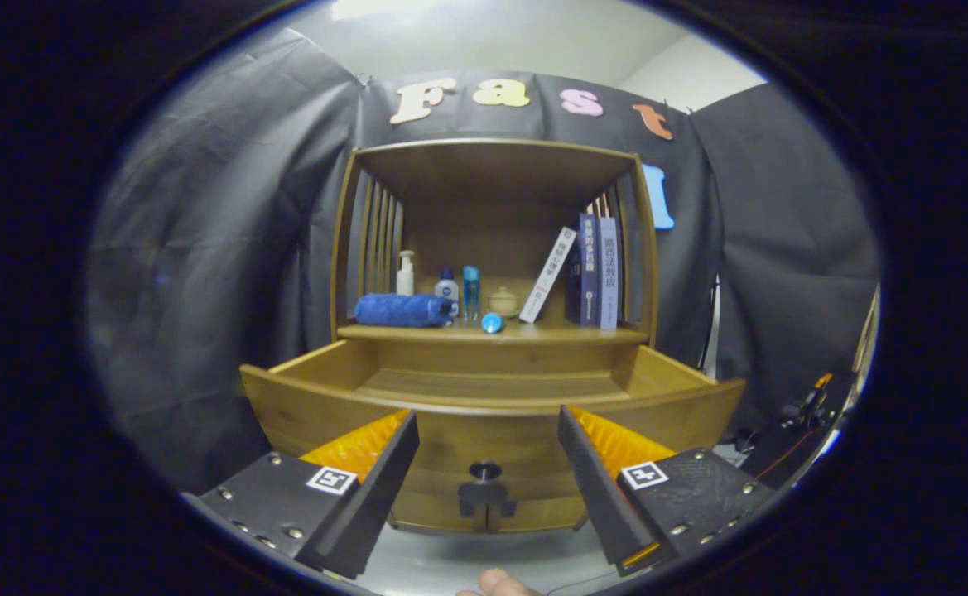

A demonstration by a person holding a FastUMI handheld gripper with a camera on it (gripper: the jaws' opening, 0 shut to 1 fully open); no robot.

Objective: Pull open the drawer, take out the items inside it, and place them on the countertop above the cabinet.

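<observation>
Gripper view: the wooden cabinet drawer [484, 389] is seen pulled out toward the camera, its front panel just ahead of the fingers and its small dark round knob [484, 472] sitting between them, untouched. The gripper [488, 463] is released, fingers spread wide on either side of the knob, nothing grasped. The visible part of the drawer floor is bare; the near strip behind the front panel is hidden, so it cannot be told whether anything is left inside. On the wooden countertop [550, 334] above the drawer, under the open shelf, a rolled blue towel [402, 310] lies to the left, with a white pump bottle [405, 274], a small white bottle with a blue cap [447, 291], a slim clear blue bottle [471, 292], a small beige lidded jar [503, 302] and a small blue round item [492, 323] near the front edge; a white book [547, 275] leans against dark blue upright books [593, 271]. A fingertip [496, 583] shows below the fingers.

Step judged: drawer opened, unloading at or near its end. Next move calls for a look down into the drawer, then a grasp of any remaining item with jaws kept open on approach
</observation>
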